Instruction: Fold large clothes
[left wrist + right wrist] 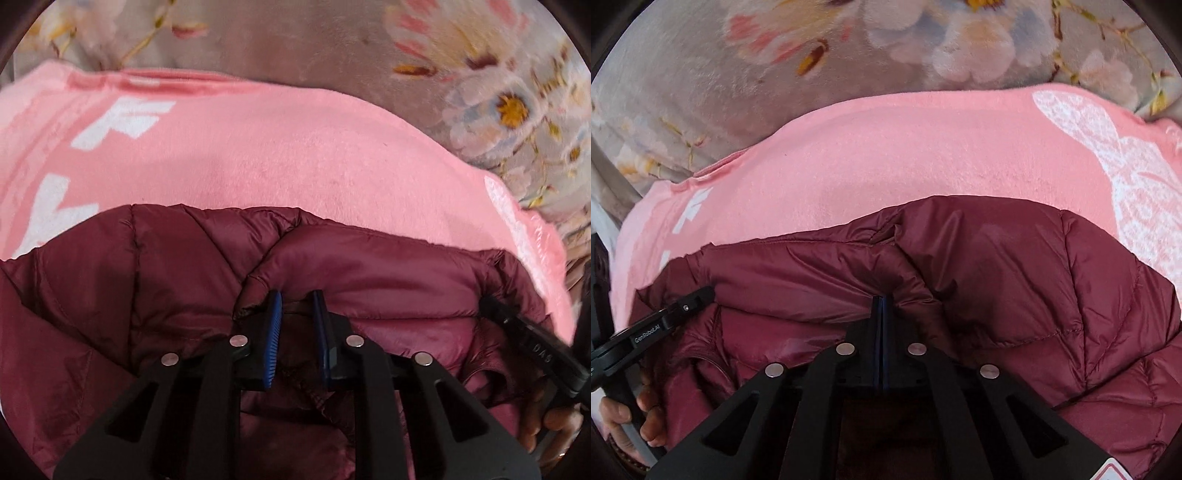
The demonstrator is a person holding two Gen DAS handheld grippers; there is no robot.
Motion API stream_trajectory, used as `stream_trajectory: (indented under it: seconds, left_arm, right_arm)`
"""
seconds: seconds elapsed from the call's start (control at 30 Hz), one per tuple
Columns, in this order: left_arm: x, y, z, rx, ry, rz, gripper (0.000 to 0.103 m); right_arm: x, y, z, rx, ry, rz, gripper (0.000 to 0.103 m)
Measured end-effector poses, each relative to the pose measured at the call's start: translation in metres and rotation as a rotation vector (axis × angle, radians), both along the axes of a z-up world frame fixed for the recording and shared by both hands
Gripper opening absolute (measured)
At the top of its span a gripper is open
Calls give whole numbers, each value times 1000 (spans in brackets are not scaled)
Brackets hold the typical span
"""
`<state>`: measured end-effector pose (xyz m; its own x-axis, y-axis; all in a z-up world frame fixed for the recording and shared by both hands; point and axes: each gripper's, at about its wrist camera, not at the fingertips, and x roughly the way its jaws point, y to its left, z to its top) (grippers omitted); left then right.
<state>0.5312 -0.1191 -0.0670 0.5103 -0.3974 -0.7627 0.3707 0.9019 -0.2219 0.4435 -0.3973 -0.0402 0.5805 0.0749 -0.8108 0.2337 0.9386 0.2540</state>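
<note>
Both grippers pinch the maroon puffer jacket [369,273] at its folded edge over a pink towel [258,147] (floral bedding beneath): left gripper [297,314] narrowly parted around fabric, right gripper [882,314] pressed together, apparently to lay the fold flat.

The maroon puffer jacket [166,295] is quilted and shiny, with stitched seams across its padded panels. It lies bunched and partly folded on the pink towel [295,155], filling the lower half of both wrist views, from about 3 o'clock through 6 to 9 o'clock. Its upper edge makes a rumpled, curved ridge against the pink. In the middle one puffy fold is lifted and creased. In the right wrist view the jacket [1015,266] is thicker and more rounded toward 3 o'clock.
</note>
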Motion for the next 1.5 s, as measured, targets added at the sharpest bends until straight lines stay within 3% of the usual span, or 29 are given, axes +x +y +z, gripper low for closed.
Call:
stream_trajectory:
  seconds: [0.2, 0.27, 0.7, 0.87, 0.9, 0.93, 1.0, 1.03, 1.07, 1.13, 1.3, 1.43, 1.5]
  left_arm:
    - [-13, -24, 4, 191, -110, 14, 17]
    - [-14, -27, 6, 212, -120, 16, 17]
    - [-9, -29, 14, 203, -109, 28, 17]
    - [-14, -19, 17, 173, -86, 35, 18]
    - [-20, -13, 21, 170, -69, 39, 20]
    - [-35, 0, 31, 150, -58, 37, 25]
    - [-61, 23, 46, 107, -56, 16, 80]
    - [-90, 48, 59, 57, -77, 2, 87]
    - [-110, 67, 66, 24, -90, -7, 91]
    - [-147, 104, 71, 6, -65, -20, 91]
    - [-235, 208, 50, -10, 90, 109, 91]
    - [-286, 265, 28, -129, 231, 236, 91]
    - [-312, 276, 33, -169, 222, 260, 91]
  right_arm:
    - [3, 5, 4, -60, -5, 0, 0]
    - [4, 6, 4, -70, -4, 1, 0]
    - [7, 8, 3, -72, -1, -1, 0]
    - [-5, -6, 5, 44, -7, -19, 0]
    - [-14, -7, 11, 53, 8, -33, 7]
    - [-31, -6, 23, 63, 6, -45, 16]
    - [-80, -2, 51, 69, -50, -23, 28]
    - [-120, 0, 66, 50, -70, 0, 36]
    - [-144, 2, 73, 41, -78, 6, 46]
    - [-214, 0, 82, 28, -80, 7, 55]
    - [-376, -31, 66, 83, 37, -151, 59]
    - [-449, -40, 51, 201, 75, -257, 61]
    - [-464, -34, 49, 232, 66, -257, 64]
